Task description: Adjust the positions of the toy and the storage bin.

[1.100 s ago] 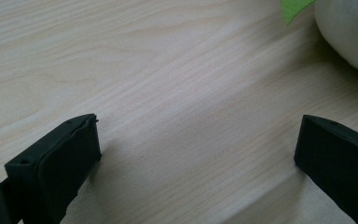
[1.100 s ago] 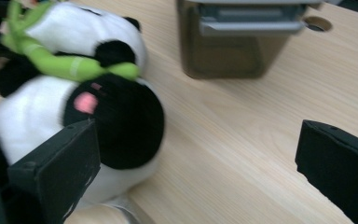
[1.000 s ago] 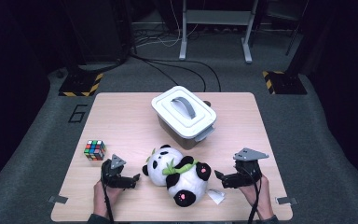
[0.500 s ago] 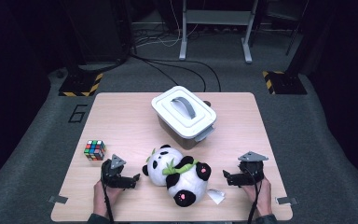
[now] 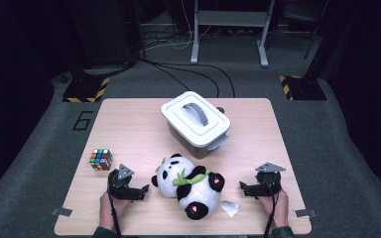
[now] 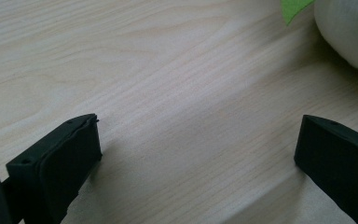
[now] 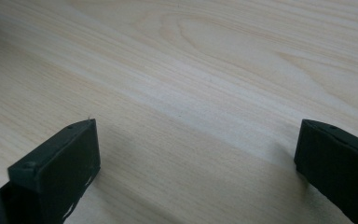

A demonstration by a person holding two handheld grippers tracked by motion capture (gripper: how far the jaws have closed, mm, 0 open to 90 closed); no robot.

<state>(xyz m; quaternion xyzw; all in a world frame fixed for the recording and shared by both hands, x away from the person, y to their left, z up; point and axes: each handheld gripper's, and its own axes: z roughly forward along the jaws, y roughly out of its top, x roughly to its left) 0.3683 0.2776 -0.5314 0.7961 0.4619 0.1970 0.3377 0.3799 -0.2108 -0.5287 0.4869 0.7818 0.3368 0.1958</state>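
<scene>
A black-and-white plush panda (image 5: pixel 188 184) with a green leaf lies on its back near the front middle of the wooden table (image 5: pixel 129 129). My left gripper (image 5: pixel 142 192) rests on the table just left of the panda, jaws open and pointing toward it. In the left gripper view (image 6: pixel 198 149) bare wood lies between the jaws, with the panda's white fur (image 6: pixel 349 37) and leaf at the top right. To the panda's right sits my right gripper (image 5: pixel 243 189), open, held low over the table; its own view (image 7: pixel 198 149) has bare wood between the jaws.
A white lidded box (image 5: pixel 196 123) with a grey handle stands behind the panda. A colourful puzzle cube (image 5: pixel 101 159) sits at the left. A small white tag (image 5: pixel 229 208) lies by the panda's foot. The table's front edge is close to both hands.
My right gripper has drifted slightly right and toward the front edge. The left gripper, the panda and the box have stayed put.
</scene>
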